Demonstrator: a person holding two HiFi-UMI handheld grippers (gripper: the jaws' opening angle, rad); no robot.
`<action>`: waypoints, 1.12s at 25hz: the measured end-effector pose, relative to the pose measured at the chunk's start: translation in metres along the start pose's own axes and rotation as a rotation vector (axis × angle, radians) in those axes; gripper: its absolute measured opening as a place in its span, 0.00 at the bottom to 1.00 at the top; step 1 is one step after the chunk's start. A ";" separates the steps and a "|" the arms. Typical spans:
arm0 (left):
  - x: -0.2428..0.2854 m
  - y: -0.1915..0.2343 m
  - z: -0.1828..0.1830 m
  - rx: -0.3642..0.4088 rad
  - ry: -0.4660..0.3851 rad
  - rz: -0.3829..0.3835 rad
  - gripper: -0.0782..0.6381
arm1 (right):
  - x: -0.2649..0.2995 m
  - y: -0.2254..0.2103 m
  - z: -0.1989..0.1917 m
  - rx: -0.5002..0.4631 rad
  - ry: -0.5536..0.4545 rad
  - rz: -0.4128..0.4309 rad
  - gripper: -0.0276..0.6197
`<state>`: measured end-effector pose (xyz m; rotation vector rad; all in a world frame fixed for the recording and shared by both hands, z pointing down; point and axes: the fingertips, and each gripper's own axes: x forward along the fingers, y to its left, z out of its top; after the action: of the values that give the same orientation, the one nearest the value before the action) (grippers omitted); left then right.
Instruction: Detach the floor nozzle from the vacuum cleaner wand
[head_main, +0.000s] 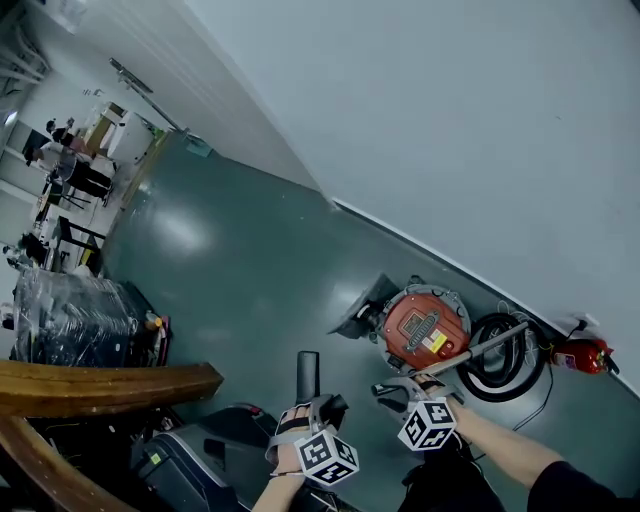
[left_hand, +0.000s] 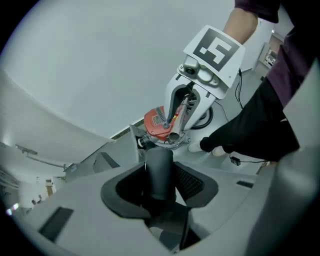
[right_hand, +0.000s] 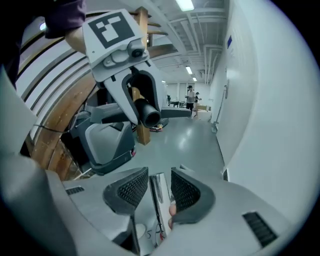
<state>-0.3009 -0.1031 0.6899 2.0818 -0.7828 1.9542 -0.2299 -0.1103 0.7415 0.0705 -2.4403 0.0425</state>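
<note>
My left gripper (head_main: 312, 405) is shut on the black tubular neck of the floor nozzle (left_hand: 159, 170). The neck (head_main: 307, 372) stands up out of the jaws. In the right gripper view the nozzle's open neck end (right_hand: 147, 114) points at the camera, with a dark bar running sideways behind it. My right gripper (head_main: 400, 388) is shut on the silver wand (head_main: 487, 345), which lies between its pads (right_hand: 186, 192). The wand's open end (left_hand: 174, 135) is bare and stands a short gap away from the nozzle neck. The two parts are separate.
The red vacuum canister (head_main: 425, 328) and its coiled black hose (head_main: 497, 370) sit by the white wall, with a red fire extinguisher (head_main: 583, 354) beside them. A grey machine (head_main: 185, 460) and a wooden handrail (head_main: 100, 385) are at my left. People stand far down the corridor.
</note>
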 end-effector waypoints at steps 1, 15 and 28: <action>-0.008 0.002 0.001 -0.022 -0.017 0.014 0.36 | -0.007 0.000 0.008 0.028 -0.018 -0.009 0.28; -0.167 0.031 0.029 -0.449 -0.433 0.339 0.36 | -0.142 -0.015 0.146 0.222 -0.324 -0.172 0.15; -0.304 0.002 0.031 -0.624 -0.750 0.581 0.36 | -0.244 0.047 0.247 0.233 -0.601 -0.255 0.07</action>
<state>-0.2742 -0.0429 0.3916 2.2643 -2.0028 0.7897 -0.2048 -0.0661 0.3948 0.5708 -2.9895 0.2185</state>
